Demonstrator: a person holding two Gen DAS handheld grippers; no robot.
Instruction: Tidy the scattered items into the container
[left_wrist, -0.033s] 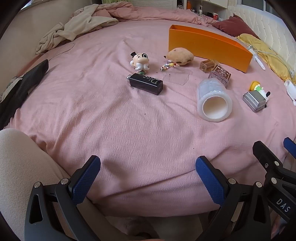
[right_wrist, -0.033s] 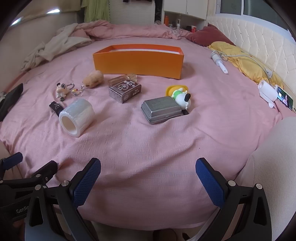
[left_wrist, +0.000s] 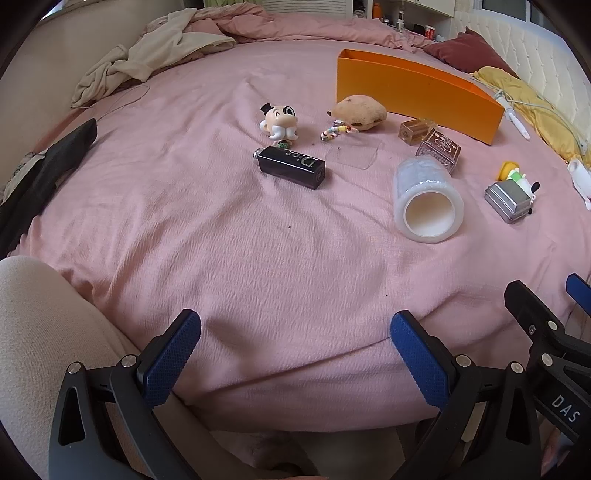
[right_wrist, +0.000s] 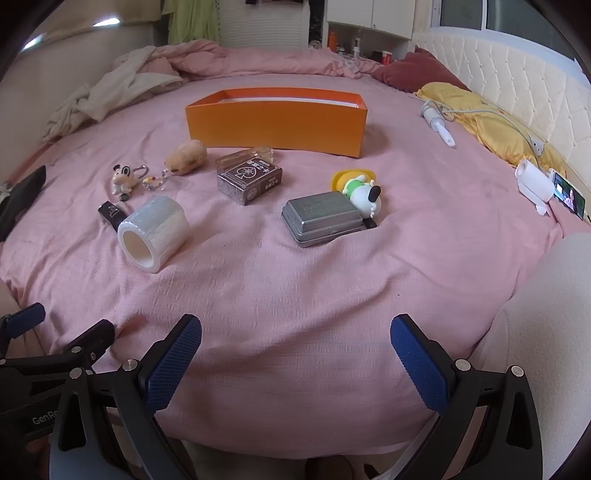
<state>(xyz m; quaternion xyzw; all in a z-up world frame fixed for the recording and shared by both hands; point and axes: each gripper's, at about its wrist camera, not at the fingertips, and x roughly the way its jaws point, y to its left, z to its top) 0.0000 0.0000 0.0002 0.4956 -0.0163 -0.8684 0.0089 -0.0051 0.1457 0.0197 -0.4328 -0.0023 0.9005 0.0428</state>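
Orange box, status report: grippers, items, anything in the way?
Left gripper and right gripper open, empty. Orange box looks empty; tape roll, metal tin on bed. Path clear.

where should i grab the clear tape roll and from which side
Take the clear tape roll across its curved outer wall, coming down from above. It lies on its side on the pink bedspread, its hollow core facing the near edge, so the two rounded flanks are free. The black lipstick case sits close on its left, so lower that jaw carefully. The right gripper is open and probably wide enough.
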